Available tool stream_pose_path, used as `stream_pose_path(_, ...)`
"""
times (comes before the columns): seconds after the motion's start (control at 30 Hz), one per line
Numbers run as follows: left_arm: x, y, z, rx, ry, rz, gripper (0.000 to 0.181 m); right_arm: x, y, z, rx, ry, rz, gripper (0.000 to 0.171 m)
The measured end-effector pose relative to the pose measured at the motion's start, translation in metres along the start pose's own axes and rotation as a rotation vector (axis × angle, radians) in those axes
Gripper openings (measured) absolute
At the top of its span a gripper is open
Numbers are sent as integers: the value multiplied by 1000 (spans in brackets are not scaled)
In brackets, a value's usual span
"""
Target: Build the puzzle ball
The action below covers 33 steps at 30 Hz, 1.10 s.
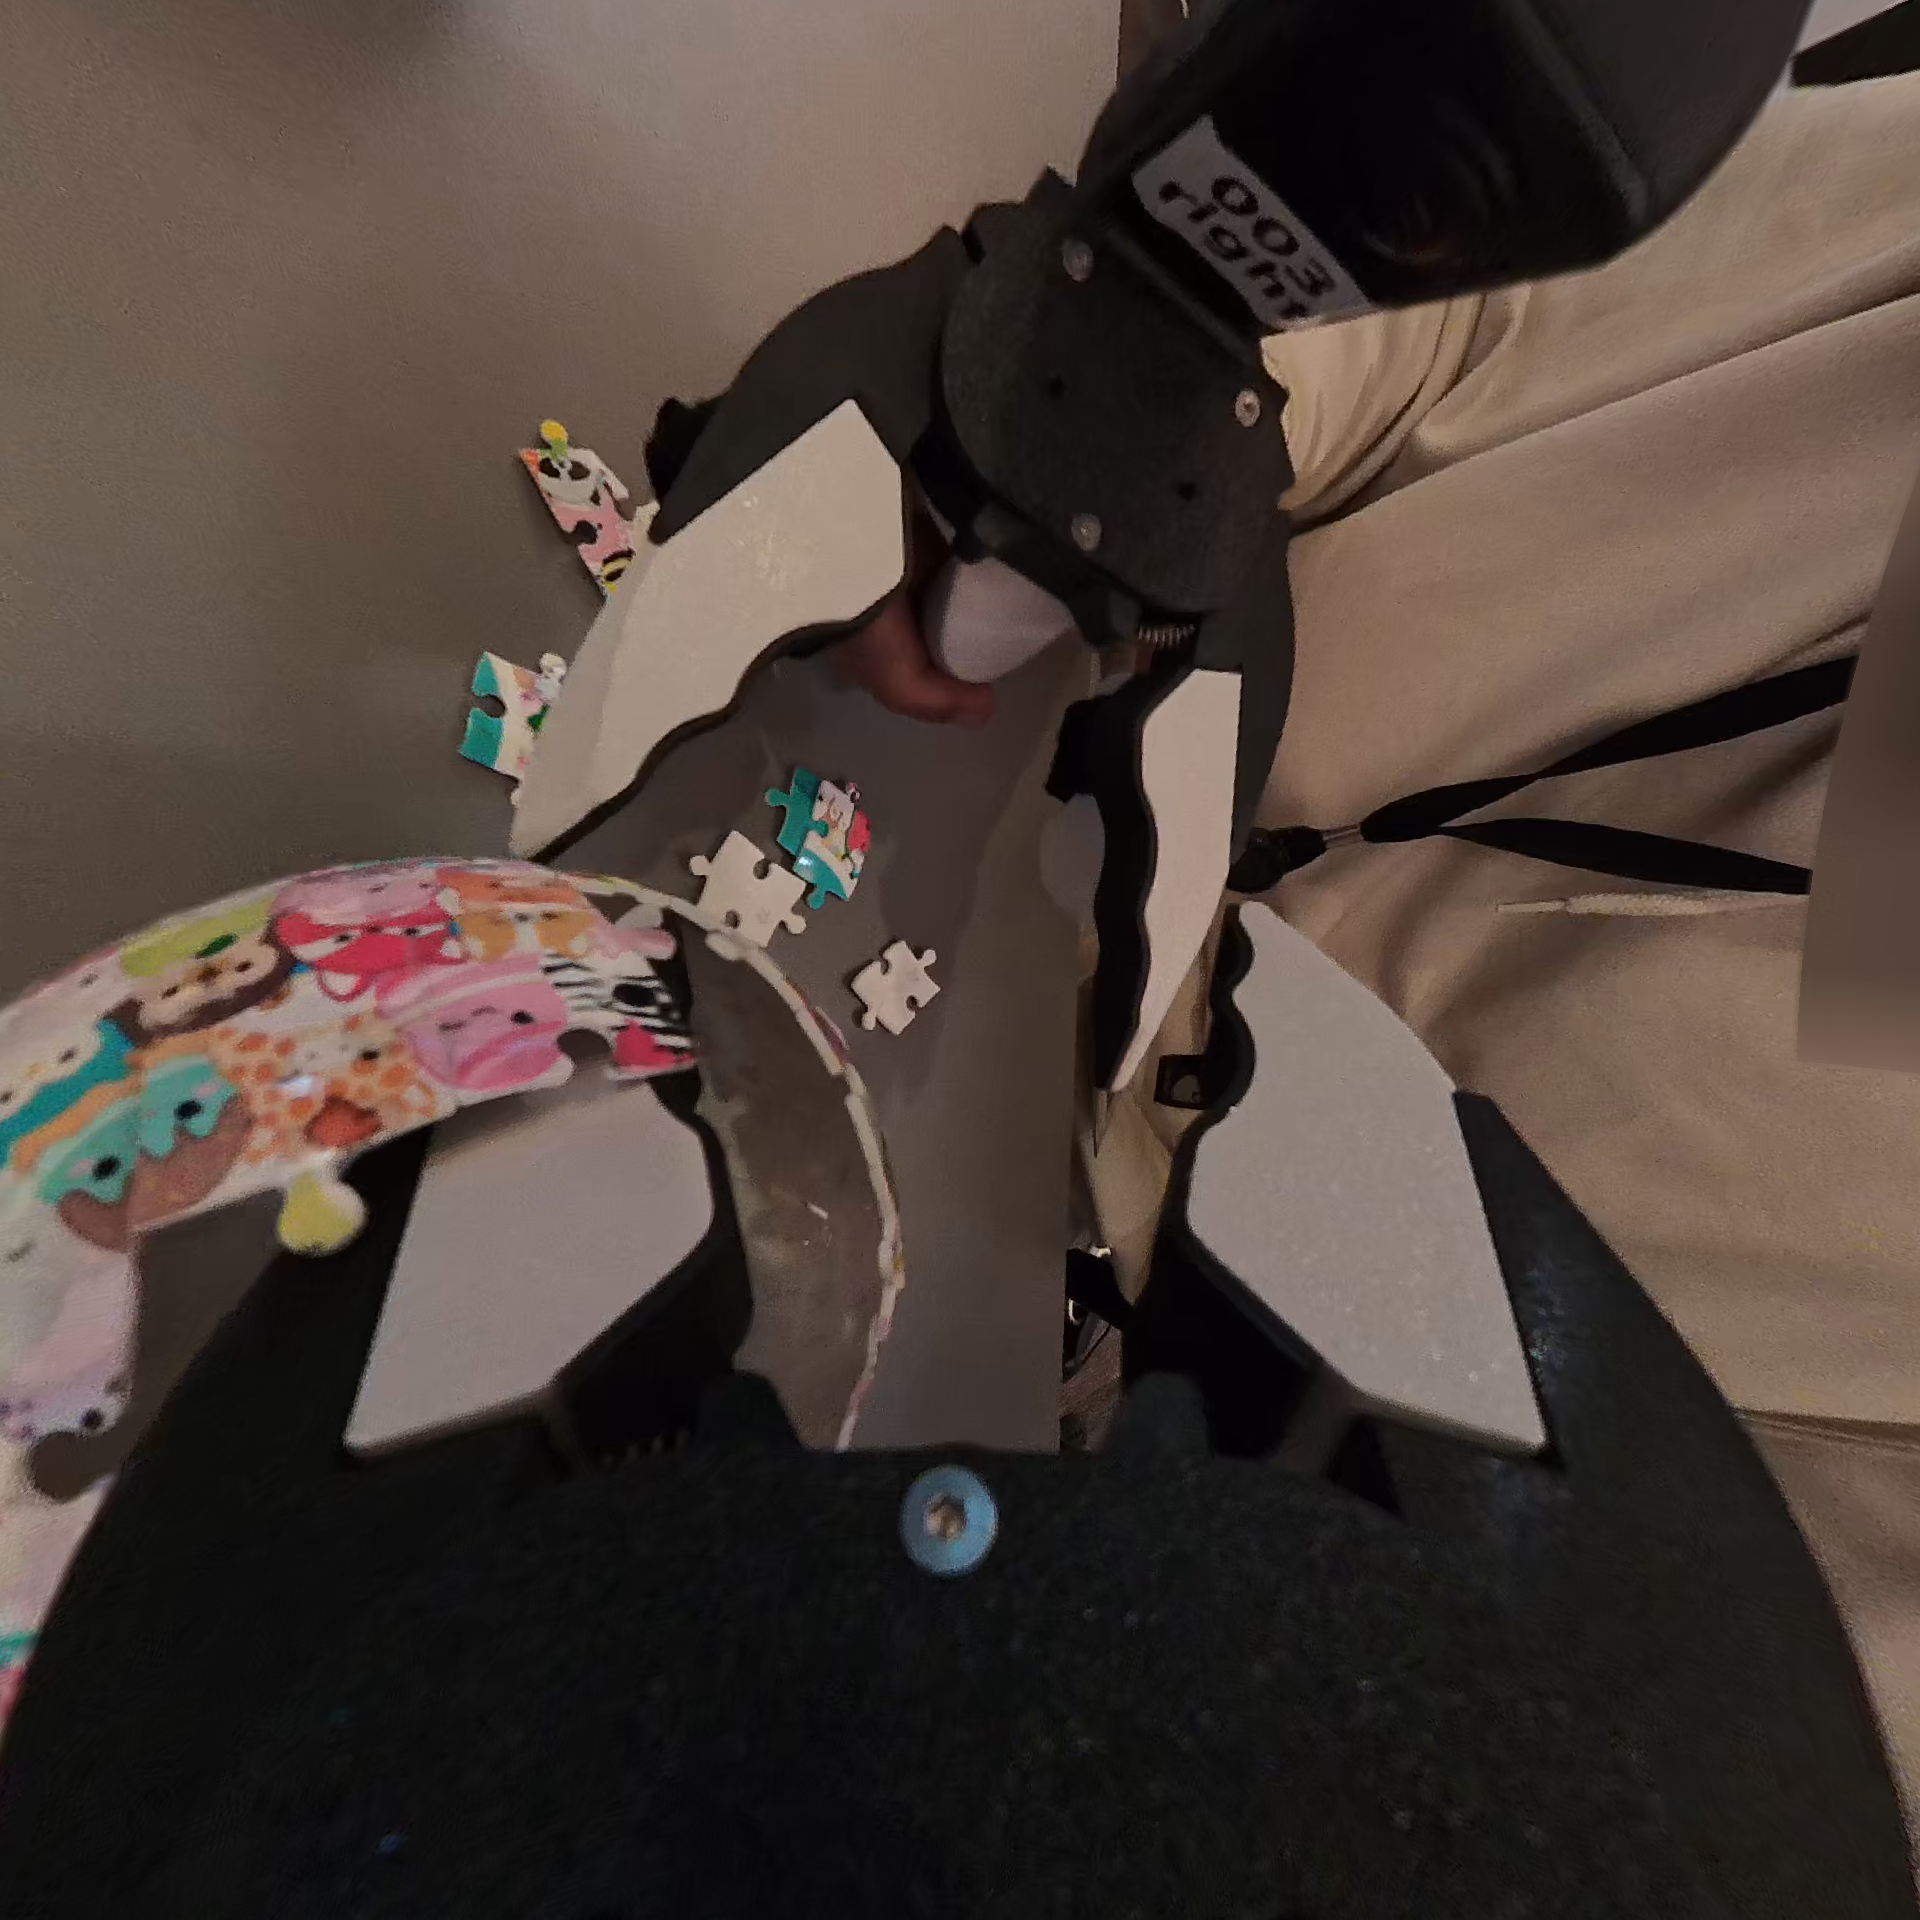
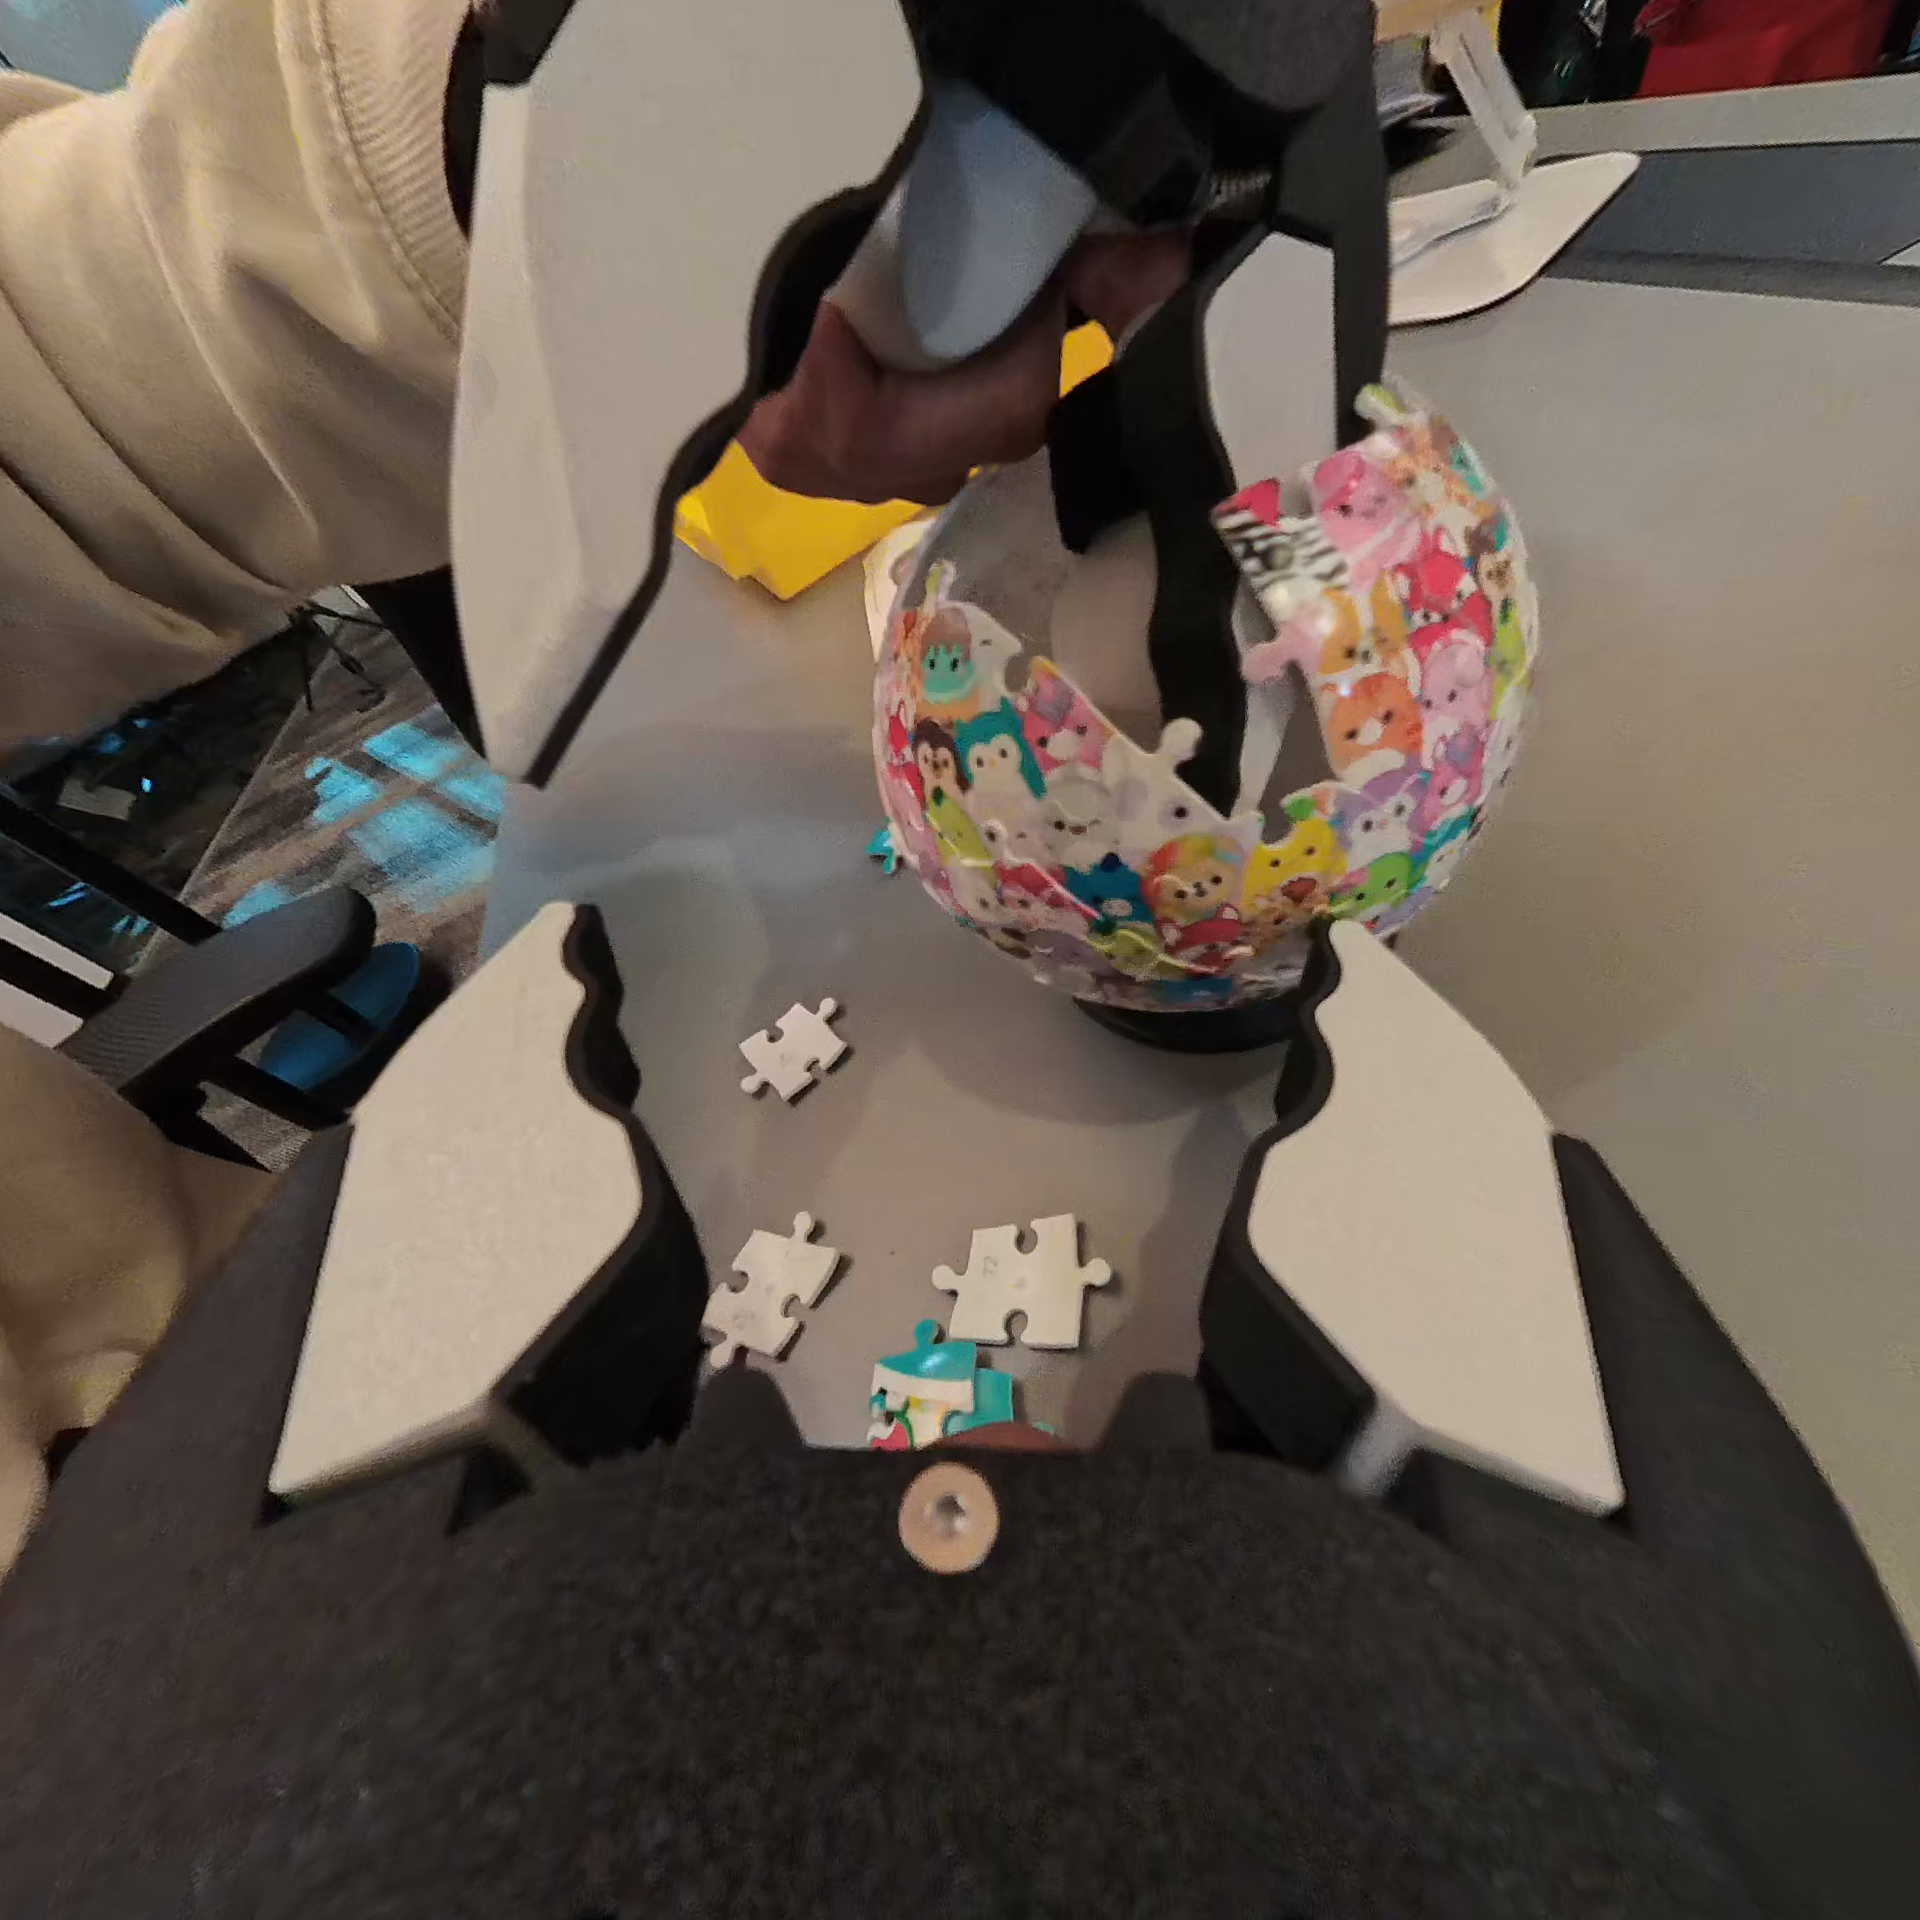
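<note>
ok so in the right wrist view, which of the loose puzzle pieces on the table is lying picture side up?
The teal piece, nearest the camera between the right gripper's fingers. The other three, at and, show blank white backs.

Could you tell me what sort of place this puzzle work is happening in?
Probably an office or lab workspace: a plain grey tabletop, a black chair armrest over patterned grey-and-blue carpet, and a white desktop stand on the neighbouring desk.
</note>
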<state>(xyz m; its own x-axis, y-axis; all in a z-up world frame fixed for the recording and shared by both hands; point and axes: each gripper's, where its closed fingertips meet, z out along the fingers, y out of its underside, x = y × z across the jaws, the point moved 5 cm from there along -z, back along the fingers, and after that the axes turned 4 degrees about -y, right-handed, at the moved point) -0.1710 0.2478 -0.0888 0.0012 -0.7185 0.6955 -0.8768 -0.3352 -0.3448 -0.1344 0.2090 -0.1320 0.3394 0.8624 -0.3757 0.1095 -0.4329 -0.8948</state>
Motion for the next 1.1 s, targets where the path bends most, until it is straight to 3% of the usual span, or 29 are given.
stream_pose_path(0.27,5,6,-8,35,-27,-8,91,7,-2,-8,1,16,-13,115)
stream_pose_path(0.4,13,20,-20,72,-124,14,98,31,-7,-24,-82,29,-174,120)
stream_pose_path(0.5,24,28,-31,150,-225,50,101,41,-16,-24,-134,-102,-205,120)
stream_pose_path(0.63,38,15,-47,377,-335,157,100,54,-12,-5,-249,-238,-230,128)
stream_pose_path(0.7,50,9,-57,489,-317,183,99,60,-14,6,-248,-268,-226,131)
stream_pose_path(0.77,62,15,-71,606,-361,188,99,64,-14,12,-262,-307,-220,137)
stream_pose_path(0.83,64,36,-80,734,-512,130,99,66,-19,14,-242,-365,-185,140)
stream_pose_path(0.97,32,97,-52,795,-770,-188,103,73,-26,23,-251,-436,-139,141)
stream_pose_path(1.1,-2,114,-6,677,-868,-283,92,75,-27,31,-291,-474,-125,140)
